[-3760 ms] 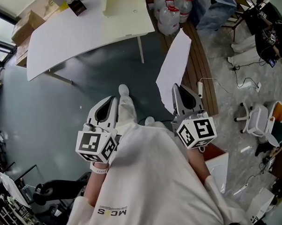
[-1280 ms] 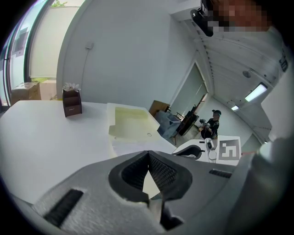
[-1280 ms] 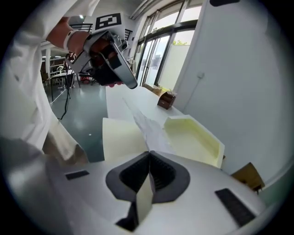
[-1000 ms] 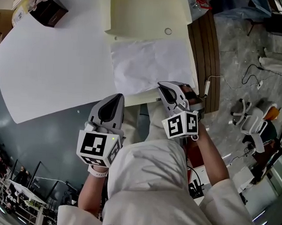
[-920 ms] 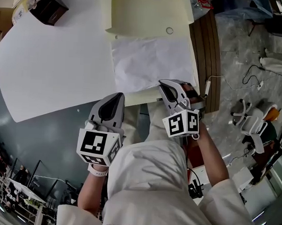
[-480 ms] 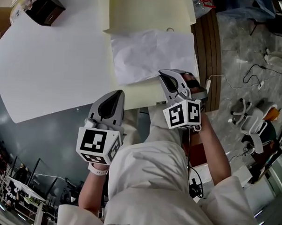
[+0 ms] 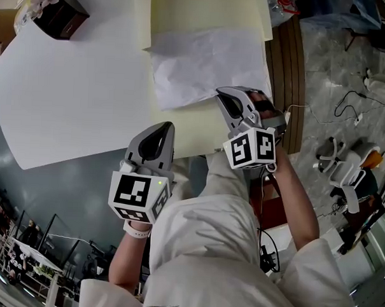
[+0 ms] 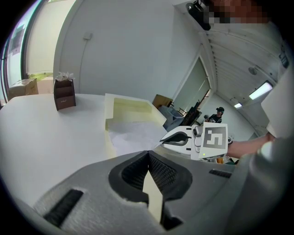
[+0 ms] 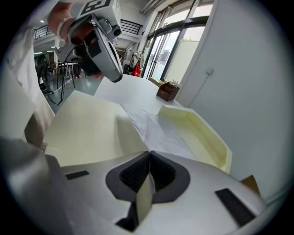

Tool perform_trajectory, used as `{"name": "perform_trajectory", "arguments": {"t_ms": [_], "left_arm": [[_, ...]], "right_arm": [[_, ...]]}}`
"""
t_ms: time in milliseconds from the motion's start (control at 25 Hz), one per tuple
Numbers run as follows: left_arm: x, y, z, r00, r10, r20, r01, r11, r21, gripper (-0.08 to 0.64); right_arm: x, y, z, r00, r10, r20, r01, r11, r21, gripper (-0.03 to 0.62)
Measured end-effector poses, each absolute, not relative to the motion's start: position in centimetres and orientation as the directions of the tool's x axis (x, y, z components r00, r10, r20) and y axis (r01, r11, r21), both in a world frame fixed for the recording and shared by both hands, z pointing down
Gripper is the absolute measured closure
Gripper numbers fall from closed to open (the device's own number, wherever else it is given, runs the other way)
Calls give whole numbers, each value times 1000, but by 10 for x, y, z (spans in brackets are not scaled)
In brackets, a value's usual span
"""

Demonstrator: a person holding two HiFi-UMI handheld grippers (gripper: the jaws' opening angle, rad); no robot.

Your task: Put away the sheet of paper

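Once the sheet of paper [image 7: 203, 64] had slid deeper onto the folder [image 7: 198, 16], the right gripper [image 7: 223, 95], pinching its corner, needed only release.

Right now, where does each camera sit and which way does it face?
Head view: on the head, steeply down at the table; torso, left gripper, right gripper show.
Left gripper view: on that gripper, facing across the table; own shut jaws show.
Right gripper view: likewise, facing along the sheet of paper its jaws pinch.
Both gripper views share the tissue box.

White table [image 7: 74, 93] (grey floor [image 7: 50, 194])
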State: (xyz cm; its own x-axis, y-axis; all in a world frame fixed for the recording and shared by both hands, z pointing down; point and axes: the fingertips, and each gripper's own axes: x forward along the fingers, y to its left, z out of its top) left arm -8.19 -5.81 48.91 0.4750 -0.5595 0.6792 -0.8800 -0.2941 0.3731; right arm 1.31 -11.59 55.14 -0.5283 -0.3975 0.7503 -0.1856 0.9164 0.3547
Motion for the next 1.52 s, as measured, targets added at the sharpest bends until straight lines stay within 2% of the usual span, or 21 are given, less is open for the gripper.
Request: {"name": "perform_trajectory", "arguments": {"t_ms": [680,1360,1520], "left_arm": [[-77,-120,512,467,-549,693,-884,-277,376,534],[-83,-167,525,451,-568,688,-892,-263,368,535],[-87,-165,529,447,-564,694,-894,-255,369,535]], "right_arm": [[-1,-206,559,-493,-428,758,-137,898,418,578],[-17,-286,575,-436,-514,739,-176,854,490,578],[-19,-294,579,-418,-535,734,-221,844,489,577]]}}
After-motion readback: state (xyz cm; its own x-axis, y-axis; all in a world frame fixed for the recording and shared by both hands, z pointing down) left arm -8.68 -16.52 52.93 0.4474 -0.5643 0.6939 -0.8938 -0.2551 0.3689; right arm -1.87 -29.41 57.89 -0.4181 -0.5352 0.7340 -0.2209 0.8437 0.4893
